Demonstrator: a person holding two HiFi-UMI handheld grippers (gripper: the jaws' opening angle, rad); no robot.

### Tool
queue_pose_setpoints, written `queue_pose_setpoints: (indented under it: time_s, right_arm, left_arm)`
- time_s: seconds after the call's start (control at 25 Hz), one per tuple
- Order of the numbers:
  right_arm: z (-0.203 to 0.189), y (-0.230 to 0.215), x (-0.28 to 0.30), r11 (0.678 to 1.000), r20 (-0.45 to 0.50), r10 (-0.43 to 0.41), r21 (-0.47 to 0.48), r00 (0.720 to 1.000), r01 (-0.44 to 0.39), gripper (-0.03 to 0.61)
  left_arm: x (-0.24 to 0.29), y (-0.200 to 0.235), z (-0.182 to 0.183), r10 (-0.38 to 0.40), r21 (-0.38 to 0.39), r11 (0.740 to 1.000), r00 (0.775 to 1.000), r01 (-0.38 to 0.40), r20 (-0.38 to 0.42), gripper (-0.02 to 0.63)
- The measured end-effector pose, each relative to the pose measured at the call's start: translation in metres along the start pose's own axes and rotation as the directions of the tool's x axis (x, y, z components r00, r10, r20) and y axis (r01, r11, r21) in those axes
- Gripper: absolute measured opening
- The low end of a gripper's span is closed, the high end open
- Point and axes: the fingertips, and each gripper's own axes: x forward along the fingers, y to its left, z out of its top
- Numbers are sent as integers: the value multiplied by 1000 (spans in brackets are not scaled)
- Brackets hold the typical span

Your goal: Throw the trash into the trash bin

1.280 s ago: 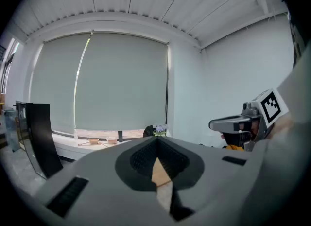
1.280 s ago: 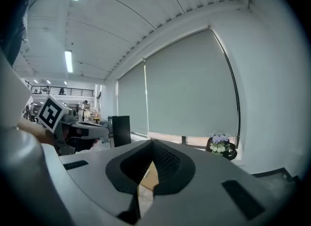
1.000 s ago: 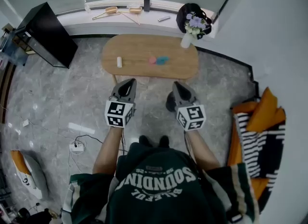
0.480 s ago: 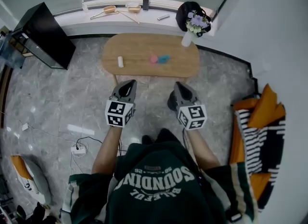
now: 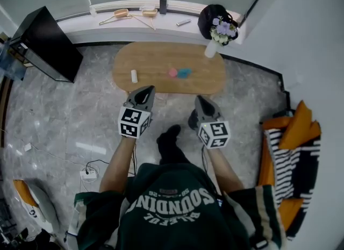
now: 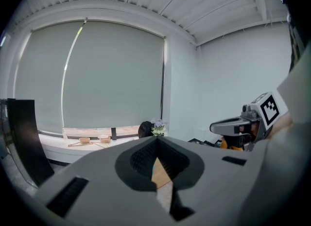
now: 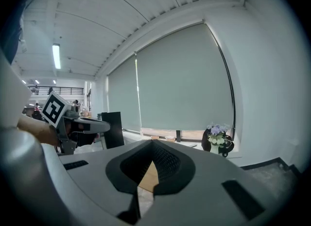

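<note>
Head view: pink scrap [image 5: 172,72] and blue scrap [image 5: 184,72] lie on table [image 5: 150,55], untouched, ahead of left gripper [image 5: 145,93] and right gripper [image 5: 201,104]; left gripper view: jaws together, empty; right gripper view: same; pickup and binning remain.

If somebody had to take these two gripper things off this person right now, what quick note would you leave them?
Left gripper: jaws shut, nothing between them.
Right gripper: jaws shut, also empty.
Both are held short of the oval wooden table and point towards it.
Things: a small white cylinder, a small pink piece and a small blue piece beside it lie on the table top.
Done: nothing picked up yet.
Left: grasp each piece and drop it in the trash bin. I cannot make out a bin for certain in these views, so find it first.
</note>
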Motion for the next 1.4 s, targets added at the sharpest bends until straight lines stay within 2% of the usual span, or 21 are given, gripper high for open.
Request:
queue_pose_setpoints:
  time_s: [0.28, 0.56, 0.8, 1.04, 1.28, 1.4]
  right_arm:
    - [-3, -52, 73, 996, -29, -70, 59, 997, 72, 0]
    - [30, -108, 154, 994, -41, -87, 64, 995, 90, 0]
    - [51, -132, 213, 995, -57, -71, 59, 996, 75, 0]
    - [55, -146, 258, 991, -72, -107, 72, 992, 113, 0]
    - [57, -167, 279, 978, -94, -188, 76, 978, 196, 0]
    - [54, -172, 286, 972, -103, -216, 76, 971, 224, 0]
  left_arm:
    - [92, 41, 19, -76, 22, 997, 997, 76, -28, 0]
    - [189, 74, 54, -127, 24, 992, 991, 128, -37, 0]
    - [246, 98, 76, -161, 45, 986, 986, 163, -49, 0]
    - [296, 129, 83, -187, 73, 979, 980, 192, -69, 0]
    - [336, 140, 77, -285, 76, 953, 953, 294, -102, 0]
    - [349, 138, 65, -329, 70, 937, 933, 341, -146, 0]
